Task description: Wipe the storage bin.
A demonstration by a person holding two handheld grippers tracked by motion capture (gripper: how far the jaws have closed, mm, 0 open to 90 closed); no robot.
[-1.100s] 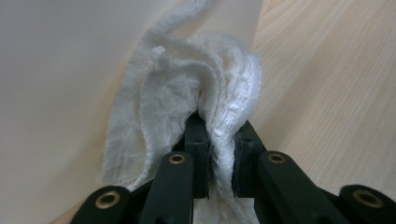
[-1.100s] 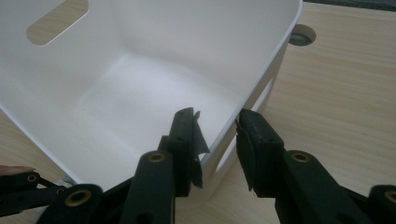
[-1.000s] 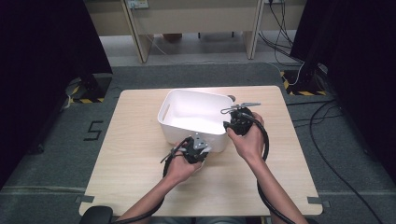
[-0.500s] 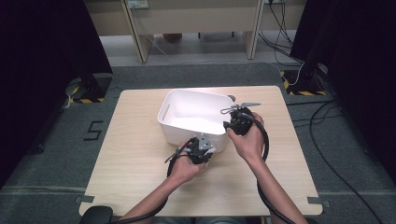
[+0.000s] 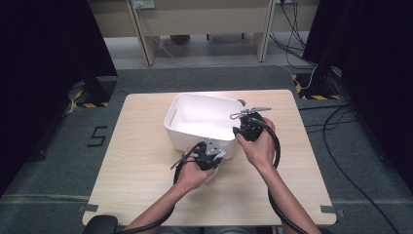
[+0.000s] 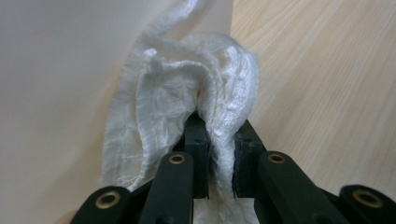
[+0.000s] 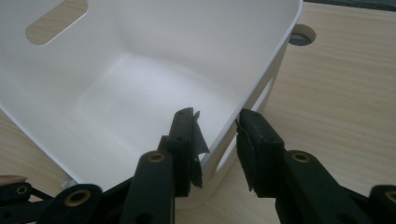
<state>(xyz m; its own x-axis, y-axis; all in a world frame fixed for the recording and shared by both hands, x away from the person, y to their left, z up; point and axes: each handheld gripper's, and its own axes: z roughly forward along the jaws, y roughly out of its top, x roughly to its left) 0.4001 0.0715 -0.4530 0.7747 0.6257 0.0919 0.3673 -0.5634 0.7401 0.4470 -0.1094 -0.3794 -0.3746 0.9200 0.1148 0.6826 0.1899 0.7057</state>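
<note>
Wiping the outside of the white tub (image 5: 203,122) looks like the job here. The left gripper (image 6: 219,154) has its jaws squeezed tight on a white cloth (image 6: 187,98), which is pressed against the tub's near wall. The cloth is soft, light and floppy, so it bunches up; it looks best held by a thick fold, as it is now, so it won't slip out. The right gripper (image 7: 215,140) has its jaws partly open around the tub's rim, one inside and one outside. I cannot tell if they pinch it. The tub is stiff, smooth and likely light, so it may slide on the desk (image 5: 146,161). Since a second ago, the left gripper has moved a little to the right along the tub wall, while the right one stayed put.
</note>
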